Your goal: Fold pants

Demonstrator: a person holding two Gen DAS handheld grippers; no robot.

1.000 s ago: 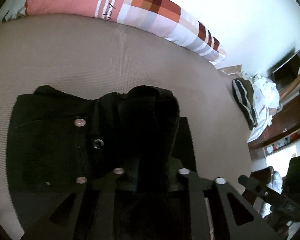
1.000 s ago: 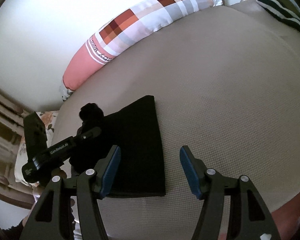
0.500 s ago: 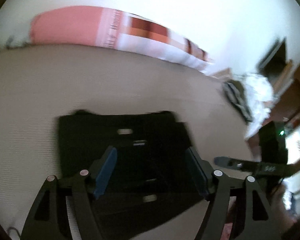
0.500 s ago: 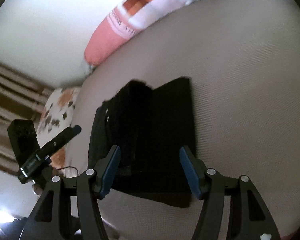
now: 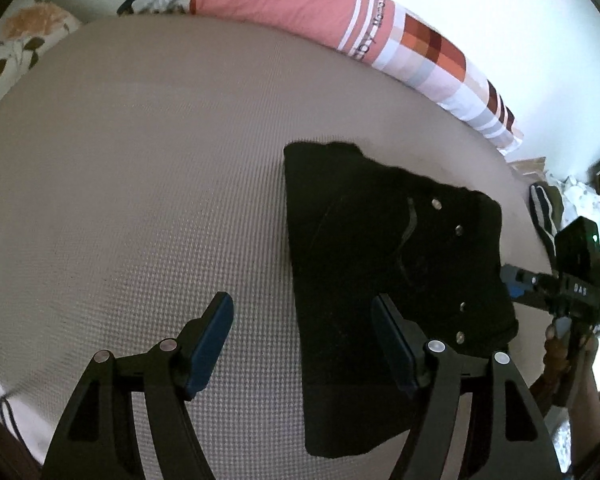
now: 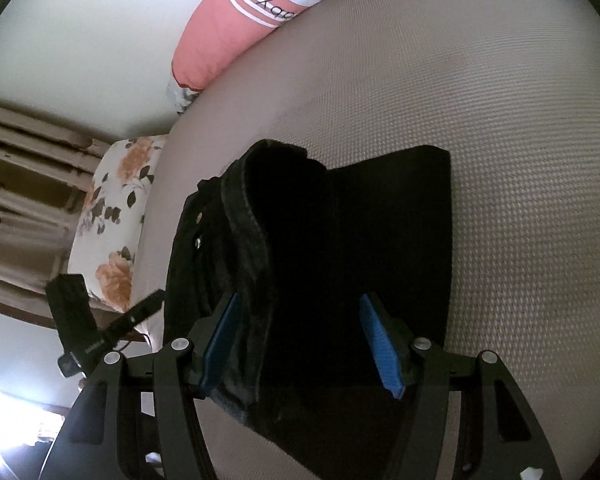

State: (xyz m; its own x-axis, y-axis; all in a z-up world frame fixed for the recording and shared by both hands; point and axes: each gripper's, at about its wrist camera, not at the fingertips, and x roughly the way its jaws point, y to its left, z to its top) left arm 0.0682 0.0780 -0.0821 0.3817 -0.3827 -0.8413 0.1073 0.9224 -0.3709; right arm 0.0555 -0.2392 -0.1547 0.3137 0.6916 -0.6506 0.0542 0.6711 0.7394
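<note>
So a second ago my left gripper (image 5: pixel 302 342) was clamped on a bunched wad of the pants (image 5: pixel 388 280) — now it's let go, jaws spread wide, hovering over bare mattress (image 5: pixel 140 160) just left of them. The pants lie folded in a dark rectangle on the bed. My right gripper (image 6: pixel 302 350) hangs over them, jaws apart, pinching nothing. Looks basically finished — one flap is puffed up. No containers anywhere in view.
</note>
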